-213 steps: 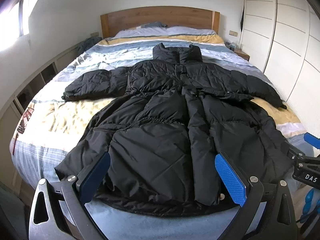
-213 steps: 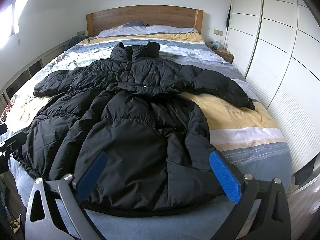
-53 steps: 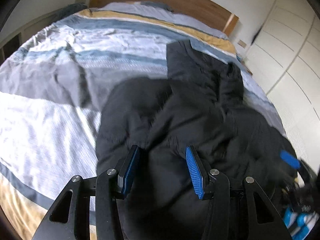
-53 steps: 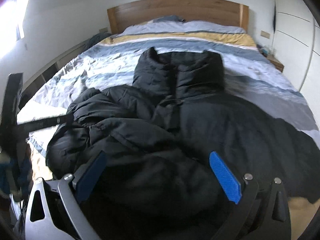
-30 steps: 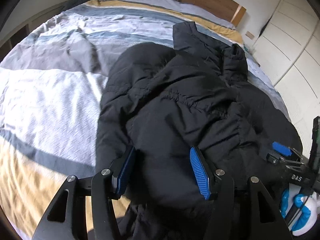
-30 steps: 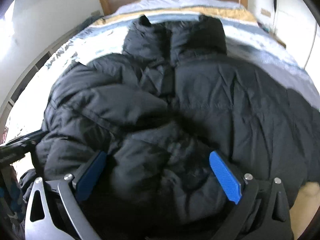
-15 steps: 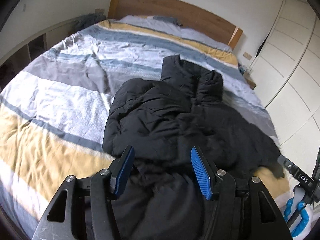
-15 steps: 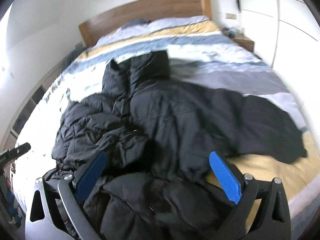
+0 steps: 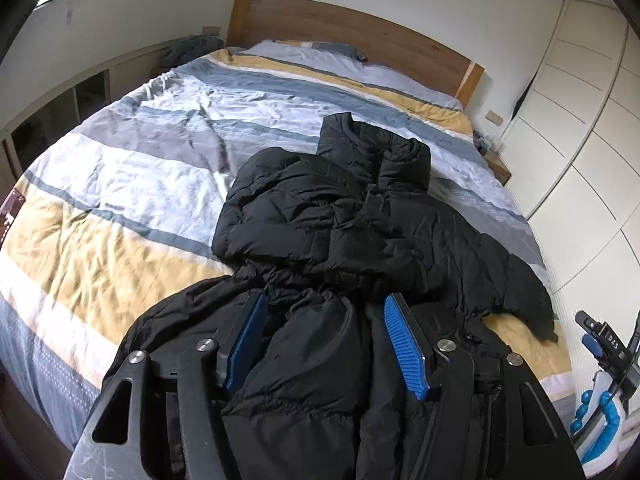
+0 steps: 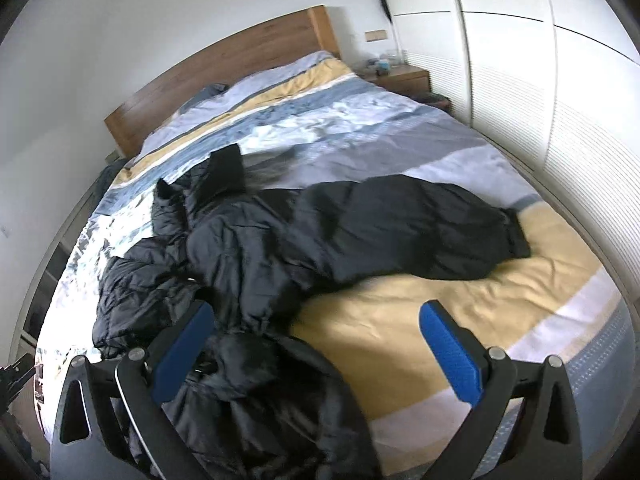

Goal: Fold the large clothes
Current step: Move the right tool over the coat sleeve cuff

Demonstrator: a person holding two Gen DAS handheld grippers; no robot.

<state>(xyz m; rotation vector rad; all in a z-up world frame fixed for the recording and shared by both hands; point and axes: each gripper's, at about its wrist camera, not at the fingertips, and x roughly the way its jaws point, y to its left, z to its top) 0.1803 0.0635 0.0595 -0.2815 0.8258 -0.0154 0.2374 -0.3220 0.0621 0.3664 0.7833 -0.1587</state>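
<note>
Only "DAS" (white letters) reads, on the right hand-held gripper.

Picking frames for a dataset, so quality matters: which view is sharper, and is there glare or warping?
Left wrist: sharp on the black coat, fisheye bending the wardrobe. Right wrist: motion-blurred, duvet blown out white at left, tilted.

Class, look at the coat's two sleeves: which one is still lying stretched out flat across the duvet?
The sleeve that reaches towards the wardrobe side lies stretched out on the yellow stripe of the duvet. The other sleeve is folded in over the coat's body.
</note>
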